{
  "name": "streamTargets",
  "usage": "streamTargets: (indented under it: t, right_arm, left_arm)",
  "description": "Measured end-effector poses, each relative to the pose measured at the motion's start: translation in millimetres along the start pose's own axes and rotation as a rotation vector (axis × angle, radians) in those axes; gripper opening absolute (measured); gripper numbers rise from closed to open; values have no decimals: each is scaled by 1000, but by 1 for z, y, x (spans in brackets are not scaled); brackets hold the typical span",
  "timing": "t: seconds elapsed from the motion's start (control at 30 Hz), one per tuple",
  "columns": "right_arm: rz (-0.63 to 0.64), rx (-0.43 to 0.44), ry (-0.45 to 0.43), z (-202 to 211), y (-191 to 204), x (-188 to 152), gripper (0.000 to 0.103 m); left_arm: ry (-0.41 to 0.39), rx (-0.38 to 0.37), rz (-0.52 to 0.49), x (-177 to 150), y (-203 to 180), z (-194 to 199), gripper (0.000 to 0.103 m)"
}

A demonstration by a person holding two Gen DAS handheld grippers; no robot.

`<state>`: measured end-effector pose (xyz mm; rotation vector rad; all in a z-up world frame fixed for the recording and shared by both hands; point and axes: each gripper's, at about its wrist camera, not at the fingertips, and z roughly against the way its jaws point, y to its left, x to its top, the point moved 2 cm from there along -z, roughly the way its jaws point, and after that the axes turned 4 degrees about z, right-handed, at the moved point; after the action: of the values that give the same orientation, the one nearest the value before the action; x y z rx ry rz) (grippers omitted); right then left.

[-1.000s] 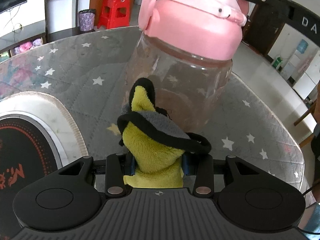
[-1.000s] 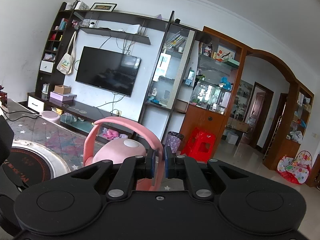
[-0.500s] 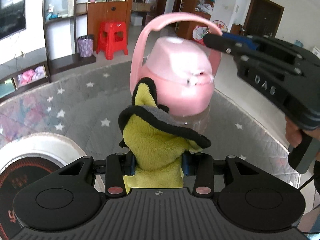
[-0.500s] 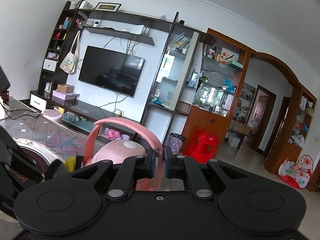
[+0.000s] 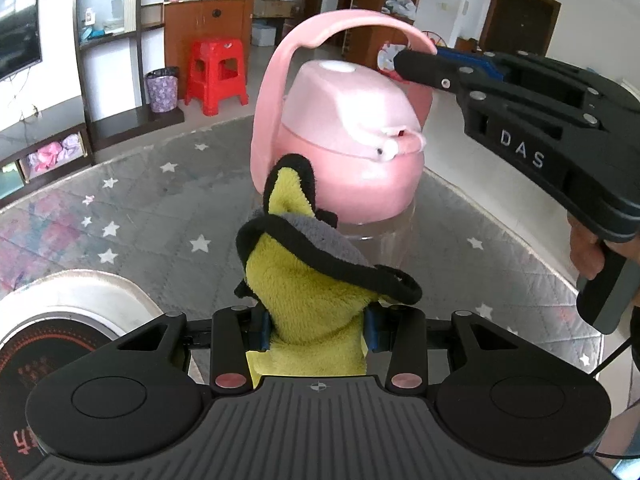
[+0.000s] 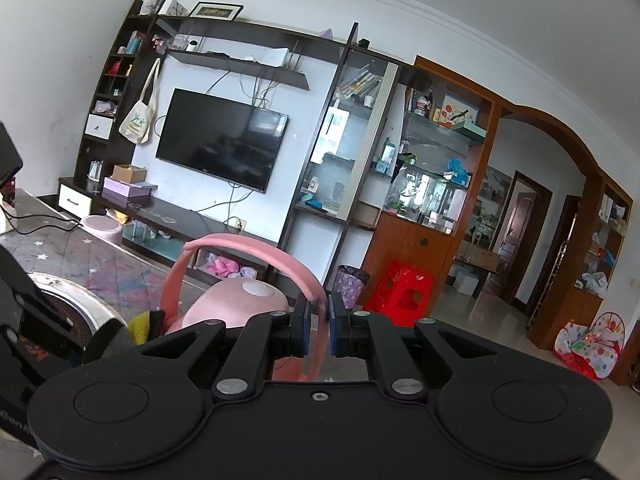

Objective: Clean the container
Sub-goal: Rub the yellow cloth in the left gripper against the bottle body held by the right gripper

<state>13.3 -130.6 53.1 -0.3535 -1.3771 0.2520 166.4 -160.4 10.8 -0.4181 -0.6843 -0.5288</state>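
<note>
There was one clear container (image 5: 384, 236) with one pink lid (image 5: 352, 136), one yellow-green cloth (image 5: 312, 300), two grippers, left (image 5: 316, 326) and right (image 6: 318, 320), one red stool (image 5: 216, 74) and one television (image 6: 220, 144).

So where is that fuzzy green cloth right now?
The green cloth is pinched in the left gripper, low and central in the left wrist view, just in front of the pink-lidded bottle.

Fuzzy yellow-green cloth (image 5: 308, 304), smooth glossy pink plastic lid (image 5: 352, 136), matt black tongs (image 5: 316, 328), quilted tablecloth (image 5: 152, 200).
</note>
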Motion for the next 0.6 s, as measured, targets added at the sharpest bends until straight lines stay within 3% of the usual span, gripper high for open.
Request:
streamTargets:
  t: [0.6]
  right_arm:
    - [9,8,-4,-11,-7,8,10]
  left_arm:
    - [54,-7,33,-13,5,-23,42]
